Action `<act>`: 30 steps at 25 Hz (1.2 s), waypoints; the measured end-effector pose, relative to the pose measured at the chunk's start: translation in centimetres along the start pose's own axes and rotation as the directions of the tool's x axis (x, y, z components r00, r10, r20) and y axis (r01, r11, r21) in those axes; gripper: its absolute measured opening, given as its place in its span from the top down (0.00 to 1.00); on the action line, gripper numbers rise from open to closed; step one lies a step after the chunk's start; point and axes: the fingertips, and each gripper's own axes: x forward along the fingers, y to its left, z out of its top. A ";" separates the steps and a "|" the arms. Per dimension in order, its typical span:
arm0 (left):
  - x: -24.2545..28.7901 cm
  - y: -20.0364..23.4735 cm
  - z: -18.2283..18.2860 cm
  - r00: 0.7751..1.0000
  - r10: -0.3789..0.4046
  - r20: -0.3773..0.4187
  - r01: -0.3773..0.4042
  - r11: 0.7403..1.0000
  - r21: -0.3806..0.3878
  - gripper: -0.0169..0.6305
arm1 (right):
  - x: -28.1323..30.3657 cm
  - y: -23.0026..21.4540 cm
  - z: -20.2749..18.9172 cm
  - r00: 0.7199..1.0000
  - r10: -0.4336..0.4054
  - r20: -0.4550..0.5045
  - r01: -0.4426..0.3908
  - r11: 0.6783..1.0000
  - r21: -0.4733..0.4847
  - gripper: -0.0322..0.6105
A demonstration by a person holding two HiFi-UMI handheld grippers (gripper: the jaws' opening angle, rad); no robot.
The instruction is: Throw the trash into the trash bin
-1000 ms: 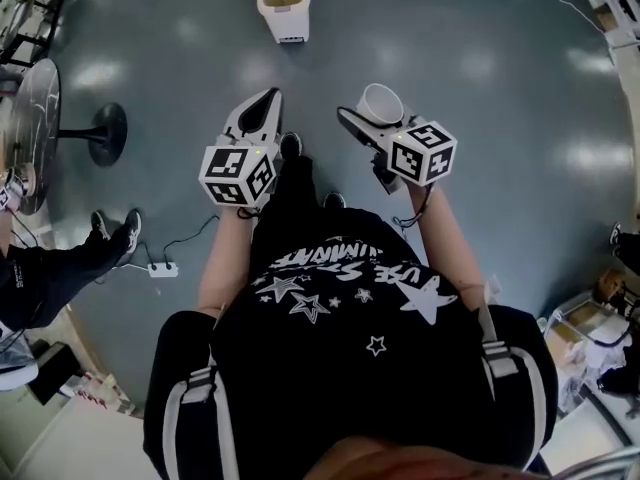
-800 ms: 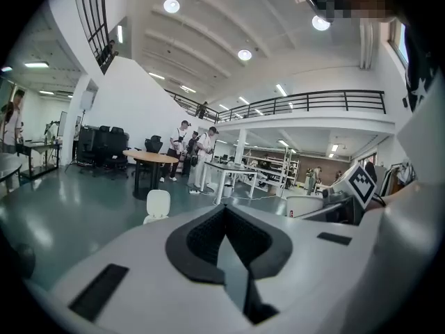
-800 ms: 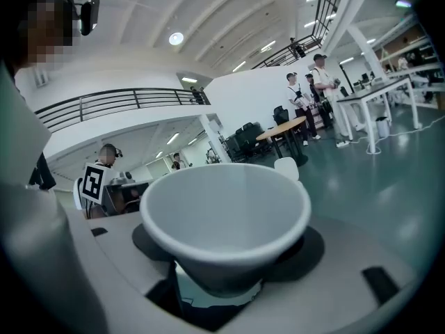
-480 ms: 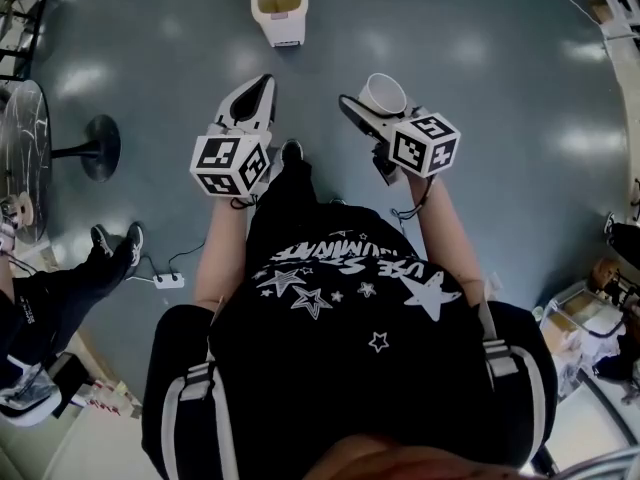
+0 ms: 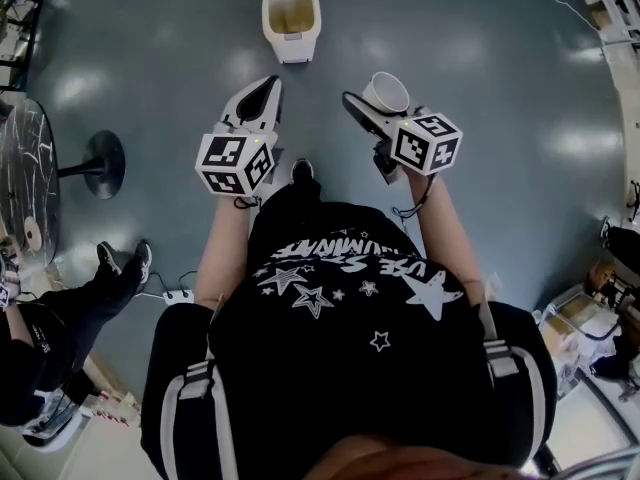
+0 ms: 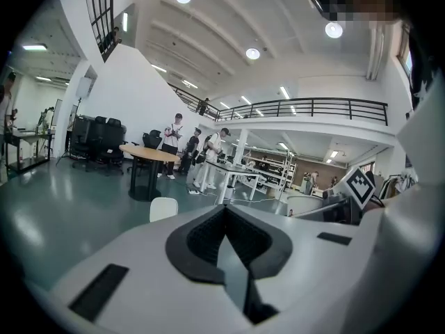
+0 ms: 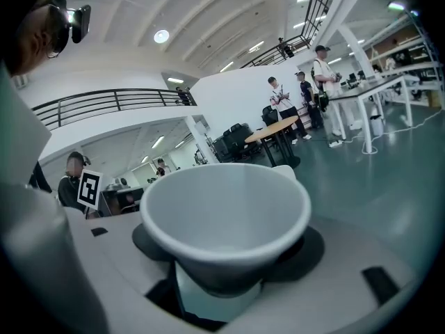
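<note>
A white trash bin (image 5: 291,13) with its lid up stands on the grey floor straight ahead of me; it shows small and white as the trash bin (image 6: 163,208) past my left jaws. A white paper cup (image 5: 385,93), mouth up, sits between the jaws of my right gripper (image 5: 366,105), which is shut on it. The cup (image 7: 226,214) fills the right gripper view, held low on its body by the right gripper (image 7: 221,266). My left gripper (image 5: 268,92) is beside it, shut and holding nothing; the dark pads of the left gripper (image 6: 224,213) meet.
A round table (image 5: 22,183) on a black pedestal base (image 5: 101,163) stands at the left. A seated person's legs (image 5: 70,293) and a power strip (image 5: 178,296) lie lower left. Boxes and clutter (image 5: 590,313) sit at the right edge. Tables (image 6: 148,156) and standing people are far off.
The floor has slid back under me: the bin sits nearer and lower in the head view, the round table has dropped toward the lower left. Both grippers keep their pose and the cup stays held.
</note>
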 end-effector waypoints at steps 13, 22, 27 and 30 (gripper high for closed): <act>4.4 7.2 1.2 0.996 -0.077 -0.037 0.076 0.997 -0.020 0.96 | 7.6 -0.6 2.6 0.997 -0.071 -0.011 0.072 0.997 0.021 0.47; 6.6 8.9 0.2 0.995 -0.077 -0.059 0.075 0.996 -0.044 0.96 | 9.1 -3.0 3.1 0.995 -0.096 -0.020 0.096 0.995 0.038 0.47; 7.5 9.4 1.0 0.997 -0.049 -0.051 0.048 0.999 -0.024 0.96 | 10.3 -5.0 4.0 0.997 -0.070 -0.026 0.071 0.996 0.048 0.47; 8.4 10.6 1.5 0.999 -0.016 -0.051 0.015 1.000 -0.022 0.96 | 11.8 -6.5 5.2 0.998 -0.053 -0.032 0.054 0.997 0.049 0.47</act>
